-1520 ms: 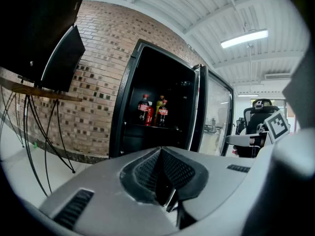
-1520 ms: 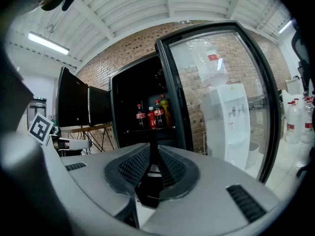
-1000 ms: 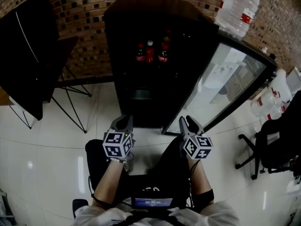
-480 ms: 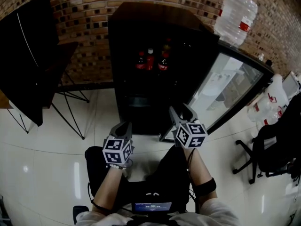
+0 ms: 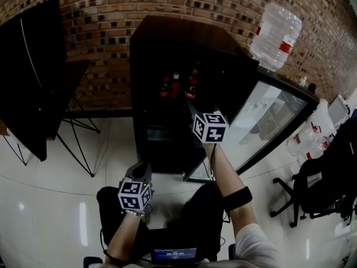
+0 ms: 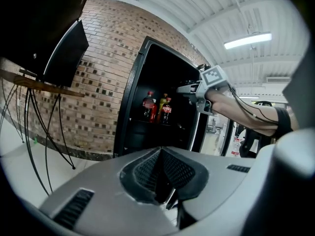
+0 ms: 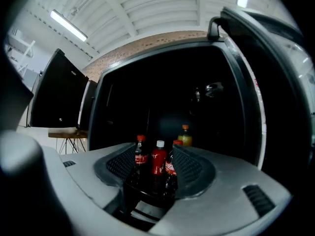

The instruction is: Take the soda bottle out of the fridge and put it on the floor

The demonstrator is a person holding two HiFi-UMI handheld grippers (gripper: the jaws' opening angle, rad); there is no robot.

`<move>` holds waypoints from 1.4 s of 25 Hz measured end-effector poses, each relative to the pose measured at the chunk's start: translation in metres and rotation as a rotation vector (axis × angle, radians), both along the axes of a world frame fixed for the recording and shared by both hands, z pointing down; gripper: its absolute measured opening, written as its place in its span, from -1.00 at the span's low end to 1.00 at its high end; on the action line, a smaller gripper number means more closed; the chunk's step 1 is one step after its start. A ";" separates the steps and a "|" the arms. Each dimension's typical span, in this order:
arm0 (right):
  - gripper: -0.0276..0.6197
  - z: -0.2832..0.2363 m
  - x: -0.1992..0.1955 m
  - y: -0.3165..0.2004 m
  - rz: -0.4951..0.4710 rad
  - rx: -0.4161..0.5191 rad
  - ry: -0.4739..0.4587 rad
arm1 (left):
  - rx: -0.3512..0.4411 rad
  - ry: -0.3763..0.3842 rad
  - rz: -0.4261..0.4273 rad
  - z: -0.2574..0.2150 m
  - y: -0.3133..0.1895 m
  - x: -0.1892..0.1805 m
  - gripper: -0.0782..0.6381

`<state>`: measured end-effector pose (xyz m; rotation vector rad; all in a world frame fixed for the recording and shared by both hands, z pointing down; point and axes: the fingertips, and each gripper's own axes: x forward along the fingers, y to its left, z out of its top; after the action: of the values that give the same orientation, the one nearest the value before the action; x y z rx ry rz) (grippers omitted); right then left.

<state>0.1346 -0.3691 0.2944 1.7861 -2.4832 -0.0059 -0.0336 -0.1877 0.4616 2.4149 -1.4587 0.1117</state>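
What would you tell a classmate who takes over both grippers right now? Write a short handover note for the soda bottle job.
Left gripper: shut, empty, held low in front of the fridge.
Right gripper: jaws opening, nothing gripped, stretched toward the bottles but short of them.
Things: three soda bottles stand together inside the fridge, an orange-capped bottle behind them; the fridge door is open.
Done: door open.
Left: grip one soda bottle, lift it out, set it on the floor.
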 end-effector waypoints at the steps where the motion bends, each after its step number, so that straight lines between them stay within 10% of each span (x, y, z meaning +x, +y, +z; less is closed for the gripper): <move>1: -0.11 -0.001 0.000 -0.012 0.015 -0.001 0.014 | -0.004 0.001 -0.002 0.002 0.000 -0.002 -0.77; 18: -0.07 0.017 0.017 -0.134 0.181 -0.133 0.134 | -0.054 0.033 -0.050 0.025 -0.007 -0.034 -0.77; 35: -0.44 0.018 0.007 -0.120 0.108 -0.146 0.157 | -0.049 0.042 -0.060 0.024 -0.005 -0.042 -0.77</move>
<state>0.1420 -0.4891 0.3128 1.7833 -2.2182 0.0396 -0.0753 -0.1931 0.4859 2.3183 -1.4904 0.0818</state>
